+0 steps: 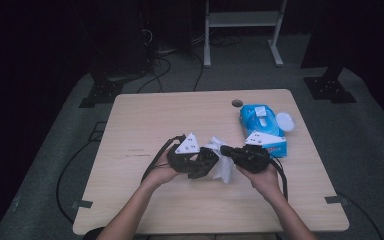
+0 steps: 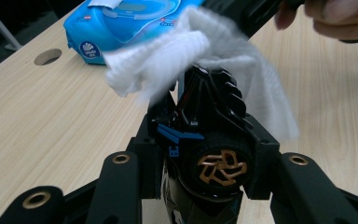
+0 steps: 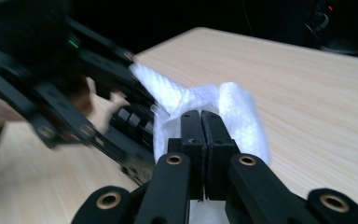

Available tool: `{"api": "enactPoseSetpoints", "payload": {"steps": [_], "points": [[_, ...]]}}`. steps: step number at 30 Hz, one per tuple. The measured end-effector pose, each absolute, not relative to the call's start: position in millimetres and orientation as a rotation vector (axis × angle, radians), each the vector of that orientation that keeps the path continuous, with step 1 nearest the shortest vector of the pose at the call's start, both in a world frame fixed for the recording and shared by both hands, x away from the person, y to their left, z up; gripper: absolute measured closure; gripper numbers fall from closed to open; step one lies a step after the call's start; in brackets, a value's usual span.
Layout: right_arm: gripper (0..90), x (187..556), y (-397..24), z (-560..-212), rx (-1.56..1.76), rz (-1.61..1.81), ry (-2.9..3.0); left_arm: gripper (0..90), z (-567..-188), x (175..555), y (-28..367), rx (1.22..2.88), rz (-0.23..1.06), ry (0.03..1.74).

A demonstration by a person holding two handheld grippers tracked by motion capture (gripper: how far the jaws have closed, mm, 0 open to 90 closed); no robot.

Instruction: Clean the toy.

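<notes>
The left gripper hugs a black toy car — the right gripper pinches a white wipe; rub gently, hold steady.

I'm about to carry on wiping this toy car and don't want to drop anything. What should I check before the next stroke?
1. Left gripper shut on the black toy car with a gold-spoked wheel: ok, jaws stand on both sides of it.
2. Right gripper shut on the white wet wipe: ok, jaws closed together.
3. Wipe touching the car: ok, draped over its far end.
4. Car held above the light wooden table: cannot tell.
5. Blue wipe pack out of the way: ok, it lies beyond the right gripper.
6. Pack's flap closed: not ok, lid looks open.
</notes>
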State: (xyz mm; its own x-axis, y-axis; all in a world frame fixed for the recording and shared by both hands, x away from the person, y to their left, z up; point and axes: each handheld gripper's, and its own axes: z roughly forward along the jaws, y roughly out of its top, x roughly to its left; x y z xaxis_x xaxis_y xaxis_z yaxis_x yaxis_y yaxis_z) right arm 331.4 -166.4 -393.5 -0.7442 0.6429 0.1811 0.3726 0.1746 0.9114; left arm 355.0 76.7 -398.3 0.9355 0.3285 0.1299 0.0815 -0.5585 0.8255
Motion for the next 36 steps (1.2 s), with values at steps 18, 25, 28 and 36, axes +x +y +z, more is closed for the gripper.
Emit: {"api": "enactPoseSetpoints", "payload": {"steps": [18,25,28,36], "points": [[88.2,335,-164,-394,0.976,1.645,2.213,57.5,-399,355,77,2.151,0.335,0.288],[88.2,345,-180,-420,1.118,1.584,2.239,57.5,-398,354,79,2.148,0.335,0.293],[88.1,347,-178,-425,1.136,1.621,2.269,57.5,-397,354,77,2.143,0.333,0.286],[88.2,345,-174,-416,1.120,1.690,2.265,57.5,-394,353,78,2.112,0.330,0.283]]}}
